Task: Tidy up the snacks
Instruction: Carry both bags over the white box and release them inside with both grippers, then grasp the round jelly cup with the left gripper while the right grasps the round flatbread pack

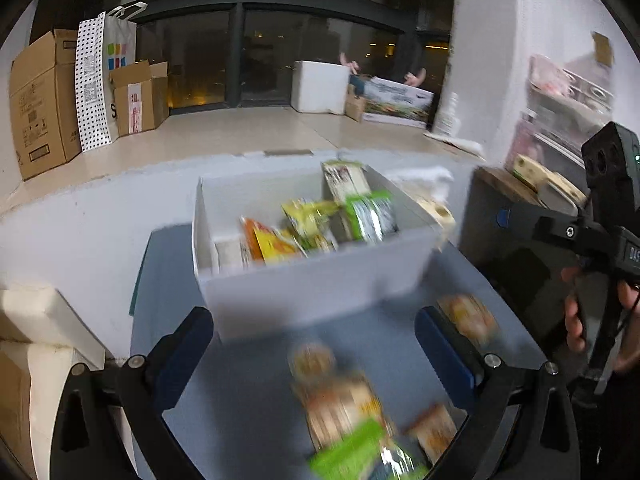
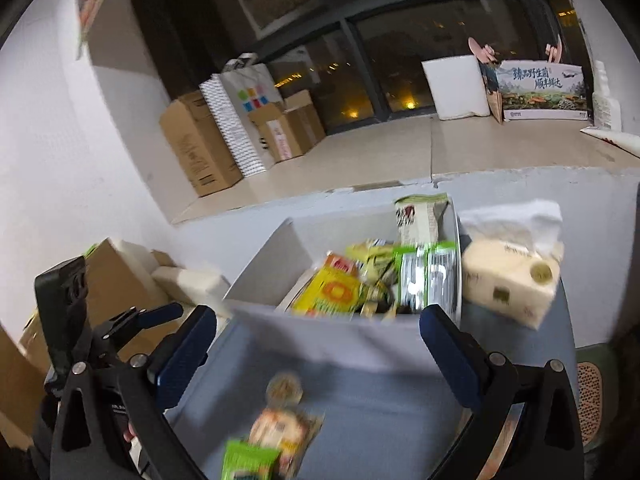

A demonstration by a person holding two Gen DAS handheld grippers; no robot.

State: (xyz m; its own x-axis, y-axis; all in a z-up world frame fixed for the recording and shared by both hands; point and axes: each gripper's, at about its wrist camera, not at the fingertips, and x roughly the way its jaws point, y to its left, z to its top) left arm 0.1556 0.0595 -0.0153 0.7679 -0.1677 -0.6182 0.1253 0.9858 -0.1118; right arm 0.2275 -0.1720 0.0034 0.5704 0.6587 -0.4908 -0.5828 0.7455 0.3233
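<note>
Two hand-held black grippers with blue finger pads hover over a grey-blue tabletop [image 1: 256,400]; we hold one in each hand. Our left gripper [image 1: 314,344] has its jaws spread wide with nothing between them; our right gripper [image 2: 318,346] is spread just as wide and equally empty. Beyond both sits a white rectangular open-topped box [image 1: 304,292], holding several snack packets [image 1: 320,220] in yellow, orange, green and silver, some standing upright against its far right corner. Nearer us, loose on the tabletop, lie blurred orange-and-beige snack packets [image 1: 340,404] and a bright green packet [image 1: 352,456]; another orange packet [image 1: 468,316] lies just beside the left gripper's right finger. Just beside the box's right wall rests a cream soft pack of tissues [image 2: 510,280], with white tissue sticking up. Against the far wall stand brown cardboard cartons [image 1: 44,100] near a dark window [image 1: 256,60].
</note>
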